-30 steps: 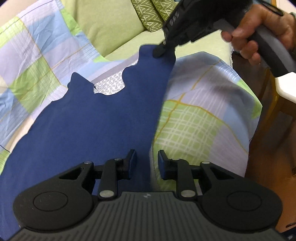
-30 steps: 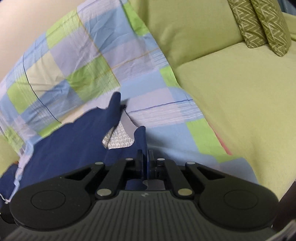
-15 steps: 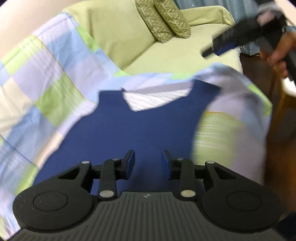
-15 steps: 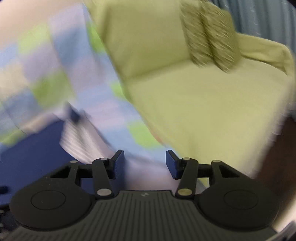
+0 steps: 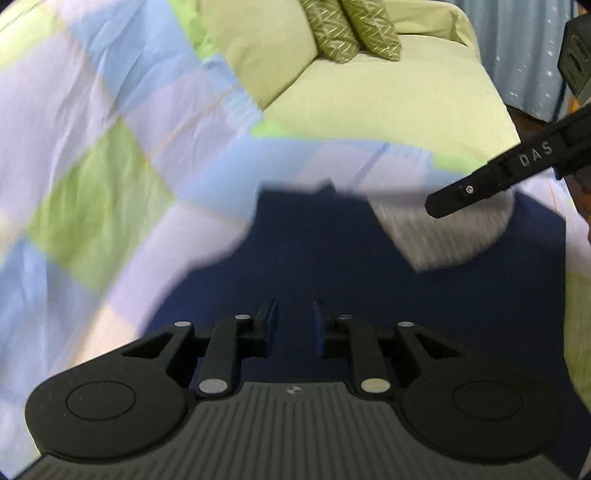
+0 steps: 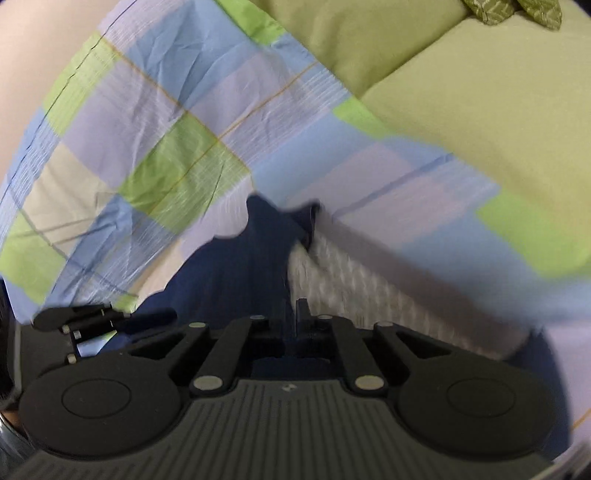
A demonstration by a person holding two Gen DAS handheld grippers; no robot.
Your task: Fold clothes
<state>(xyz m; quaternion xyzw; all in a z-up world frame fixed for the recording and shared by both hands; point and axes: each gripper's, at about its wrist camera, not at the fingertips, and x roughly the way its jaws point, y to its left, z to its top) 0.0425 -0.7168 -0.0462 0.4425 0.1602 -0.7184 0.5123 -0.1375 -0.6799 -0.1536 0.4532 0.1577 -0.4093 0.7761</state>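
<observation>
A dark blue sleeveless garment [image 5: 332, 266] lies spread on a checked sheet [image 5: 92, 166], its neckline showing a grey-white patterned lining [image 5: 443, 236]. My left gripper [image 5: 293, 325] is open, low over the garment's body. My right gripper [image 6: 291, 314] is shut on the blue fabric at the neckline edge [image 6: 258, 258]; the lining [image 6: 369, 291] lies just right of it. In the left wrist view the right gripper [image 5: 480, 184] reaches in from the right over the neckline. The left gripper's fingers [image 6: 103, 317] show at the left edge of the right wrist view.
A light green sofa seat [image 5: 388, 103] and back cushion [image 6: 351, 40] lie behind the sheet. Two patterned green cushions [image 5: 351, 33] stand at the back. A blue curtain [image 5: 524, 55] hangs at far right.
The right gripper let go of the shoulder, opened, swung away, then came back and shut on the neckline edge. The left gripper moved forward over the garment, staying open.
</observation>
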